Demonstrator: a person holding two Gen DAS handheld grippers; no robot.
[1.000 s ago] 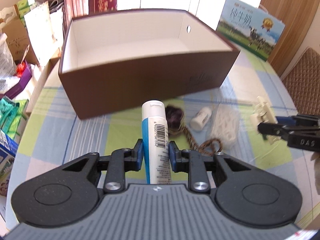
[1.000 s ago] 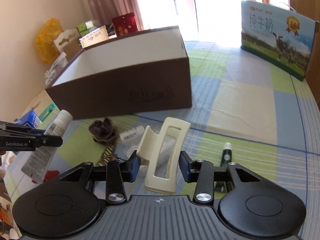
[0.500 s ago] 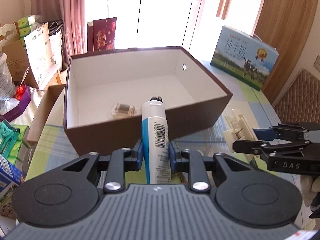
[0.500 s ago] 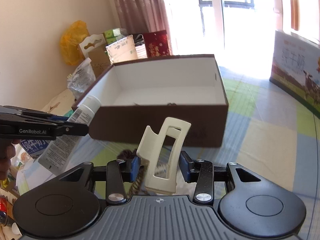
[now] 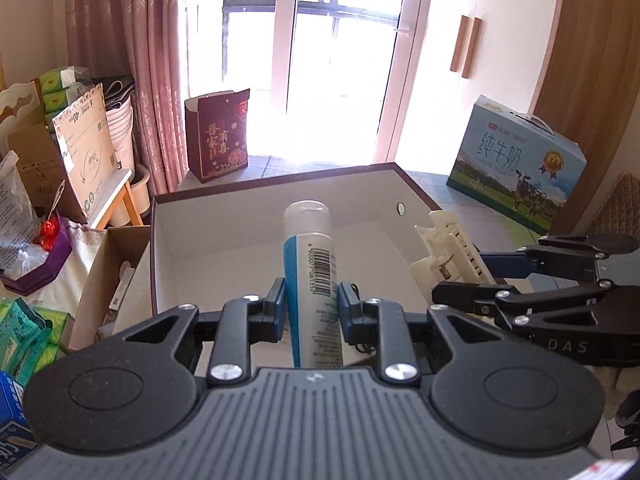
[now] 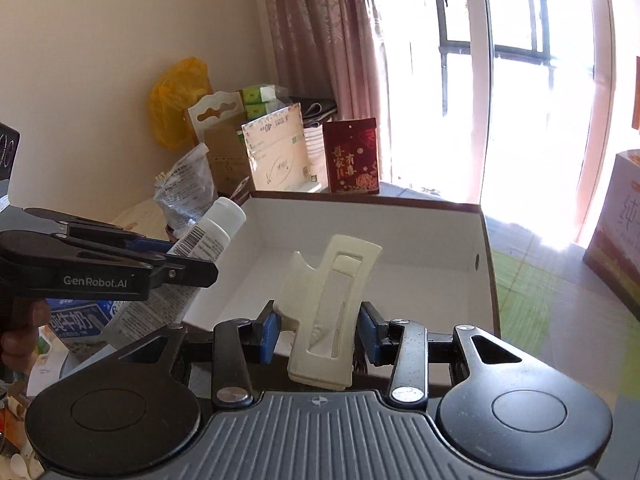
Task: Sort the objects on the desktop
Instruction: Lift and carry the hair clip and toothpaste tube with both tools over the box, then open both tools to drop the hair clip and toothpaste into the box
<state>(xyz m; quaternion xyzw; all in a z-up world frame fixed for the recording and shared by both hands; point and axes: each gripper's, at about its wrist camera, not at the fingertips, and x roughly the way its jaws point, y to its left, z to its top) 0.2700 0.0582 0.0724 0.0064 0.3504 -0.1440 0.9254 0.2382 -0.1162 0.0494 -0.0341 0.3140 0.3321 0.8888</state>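
A white tube with a blue stripe, a barcode and a white cap stands clamped upright, cap away, over the open brown box with its white inside. A cream hair claw clip is held tilted above the same box.

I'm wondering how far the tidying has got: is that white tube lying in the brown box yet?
Not yet. The tube is clamped in the left tool, held in the air above the open box.
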